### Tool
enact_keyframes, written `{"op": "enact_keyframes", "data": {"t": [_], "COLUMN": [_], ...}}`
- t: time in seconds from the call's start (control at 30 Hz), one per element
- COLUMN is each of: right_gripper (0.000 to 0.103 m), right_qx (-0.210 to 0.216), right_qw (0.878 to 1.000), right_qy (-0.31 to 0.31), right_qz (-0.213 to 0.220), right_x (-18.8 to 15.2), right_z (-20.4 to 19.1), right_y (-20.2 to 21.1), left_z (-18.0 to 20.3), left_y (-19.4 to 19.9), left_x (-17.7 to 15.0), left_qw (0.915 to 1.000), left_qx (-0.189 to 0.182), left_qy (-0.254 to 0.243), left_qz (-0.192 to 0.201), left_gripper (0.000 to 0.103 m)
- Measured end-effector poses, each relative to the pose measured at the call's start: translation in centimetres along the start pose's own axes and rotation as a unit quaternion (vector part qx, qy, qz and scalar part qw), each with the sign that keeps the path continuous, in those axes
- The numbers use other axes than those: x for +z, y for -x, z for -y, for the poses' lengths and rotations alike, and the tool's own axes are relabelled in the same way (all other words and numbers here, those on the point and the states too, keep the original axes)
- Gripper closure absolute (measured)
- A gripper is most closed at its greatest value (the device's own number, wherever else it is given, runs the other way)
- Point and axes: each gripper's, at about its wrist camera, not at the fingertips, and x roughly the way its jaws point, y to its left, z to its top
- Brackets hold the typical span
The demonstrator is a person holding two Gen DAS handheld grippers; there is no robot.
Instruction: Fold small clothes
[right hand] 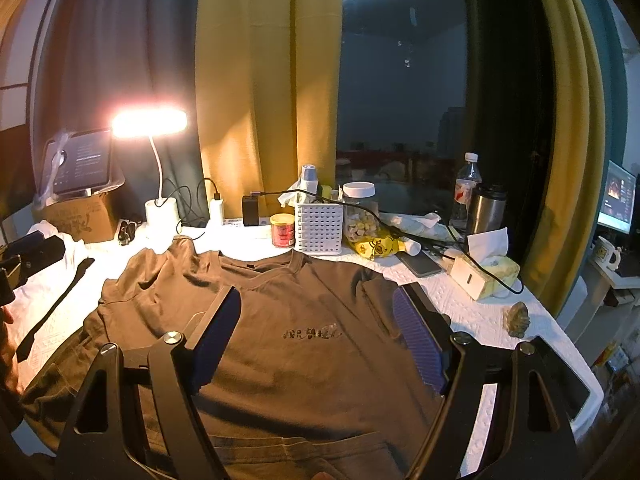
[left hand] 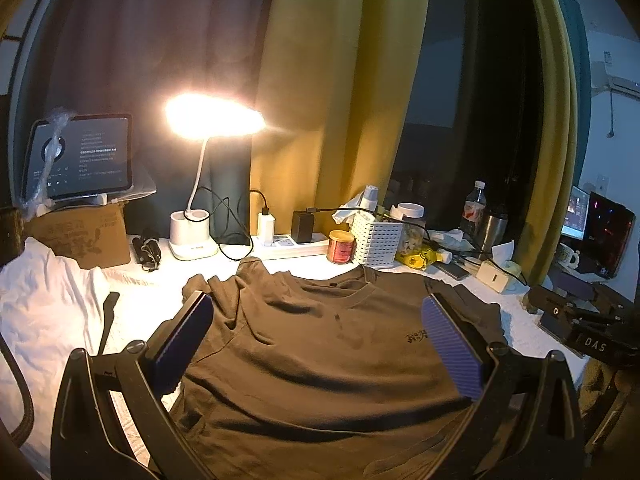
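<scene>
The brown T-shirt (right hand: 288, 344) lies face up, spread nearly flat across the middle of the white-covered surface (right hand: 492, 312), collar toward the cluttered far edge, presumably laid out ready for a first fold. The left tool (left hand: 318, 340) and right tool (right hand: 318, 340) both hover above its chest, jaws wide apart and holding nothing, with the shirt under and between their fingers.

A lit desk lamp (left hand: 214, 120) stands at the back of the white-covered table (right hand: 496, 320), w/ a tablet (left hand: 78, 156) propped on a cardboard box (left hand: 84, 236) to its left. Right of the lamp: red tin (right hand: 283, 230), white slotted basket (right hand: 319, 230), jar (right hand: 360, 212), water bottle (right hand: 466, 190) & steel flask (right hand: 486, 208). Phone (right hand: 420, 264) lies near a tissue box (right hand: 494, 276); yellow curtains (right hand: 264, 80) hang behind.
</scene>
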Motion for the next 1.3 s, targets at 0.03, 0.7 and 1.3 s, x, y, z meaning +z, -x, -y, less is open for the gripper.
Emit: {"op": "enact_keyframes", "data": {"t": [0.03,0.7,1.3], "right_gripper": [0.022,0.022,0.022], "right_qx": [0.000,-0.002,-0.002], "right_qw": [1.000,1.000,1.000], "right_qy": [0.000,-0.005,-0.006], "right_qz": [0.000,0.000,-0.001], "right_x": [-0.04,-0.52,-0.60], "right_z": [0.01,0.51,0.58], "right_y": [-0.02,-0.02,-0.10], "left_z": [0.11,0.27,0.32], "left_y": [0.06,0.08,0.20], "left_x": [-0.05,0.11,-0.21], "left_qw": [1.0000,0.9999,0.9999], "left_qx": [0.001,0.010,0.010], "left_qy": [-0.001,-0.012,-0.013], "left_qz": [0.001,0.005,0.005], "left_gripper": [0.001,0.001,0.001]}}
